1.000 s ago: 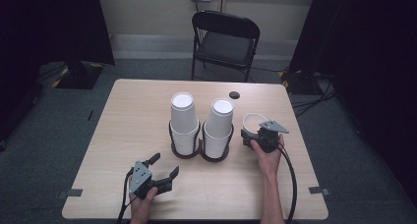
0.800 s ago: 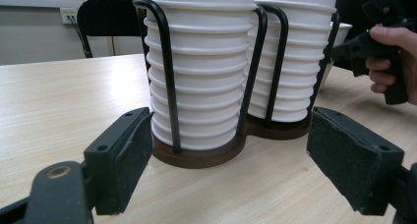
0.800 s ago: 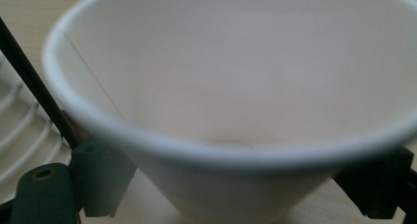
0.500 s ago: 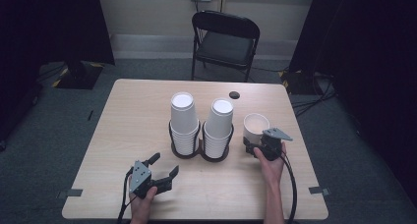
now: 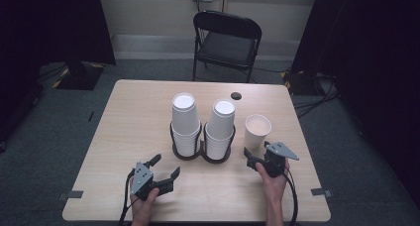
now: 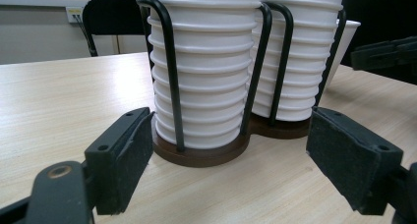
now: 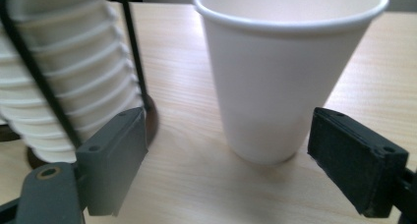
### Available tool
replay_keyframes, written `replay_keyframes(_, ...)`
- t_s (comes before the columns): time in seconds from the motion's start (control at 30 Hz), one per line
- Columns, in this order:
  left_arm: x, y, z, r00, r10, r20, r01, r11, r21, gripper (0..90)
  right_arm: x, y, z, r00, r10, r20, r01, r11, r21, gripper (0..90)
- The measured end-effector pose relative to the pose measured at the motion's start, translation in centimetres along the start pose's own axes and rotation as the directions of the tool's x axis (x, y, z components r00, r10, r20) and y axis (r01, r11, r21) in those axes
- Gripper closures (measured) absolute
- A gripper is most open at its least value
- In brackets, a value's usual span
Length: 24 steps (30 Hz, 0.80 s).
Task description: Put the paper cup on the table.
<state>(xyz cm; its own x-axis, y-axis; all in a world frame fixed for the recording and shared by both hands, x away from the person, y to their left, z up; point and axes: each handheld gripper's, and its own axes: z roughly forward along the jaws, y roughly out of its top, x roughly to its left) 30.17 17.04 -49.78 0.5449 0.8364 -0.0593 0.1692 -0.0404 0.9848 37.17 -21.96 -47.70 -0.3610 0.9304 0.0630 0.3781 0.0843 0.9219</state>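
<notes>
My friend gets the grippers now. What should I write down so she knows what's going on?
Right gripper: open, jaws just been closing, nothing between them; it has backed away from the single paper cup, which stands upright, rim up, right of the cup holder.
Left gripper: open, empty, facing the holder.
Holder: two stacks of upturned cups.
Done: one cup set out.
Left: probably more cups to pull.

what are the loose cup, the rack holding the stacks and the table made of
Loose cup: likely paper, matte white, with a rolled rim. Rack: thin black uprights, probably coated metal wire, on a dark brown base that may be wood or plastic. Table: pale wood-grain top, possibly laminate; the grain streaks show.
</notes>
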Motion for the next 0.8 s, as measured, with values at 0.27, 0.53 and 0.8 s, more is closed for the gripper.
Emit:
replay_keyframes(0.27,0.0,0.0,-0.1,0.9999,0.0,-0.011,0.0,1.0,-0.01,17.8,2.1,-0.2,-1.0,0.9983,0.002,-0.059,-0.004,0.9995,-0.03,17.0)
replay_keyframes(0.53,-0.1,0.0,-0.1,0.9996,0.003,-0.027,-0.003,1.0,-0.008,17.8,4.3,-1.2,-2.1,0.9945,-0.02,-0.103,0.014,0.998,-0.061,16.2)
replay_keyframes(0.8,-0.1,0.0,-0.2,0.9994,-0.009,-0.034,0.009,1.0,-0.005,17.9,6.0,-2.8,-2.4,0.9908,-0.026,-0.132,0.014,0.9957,-0.091,14.9)
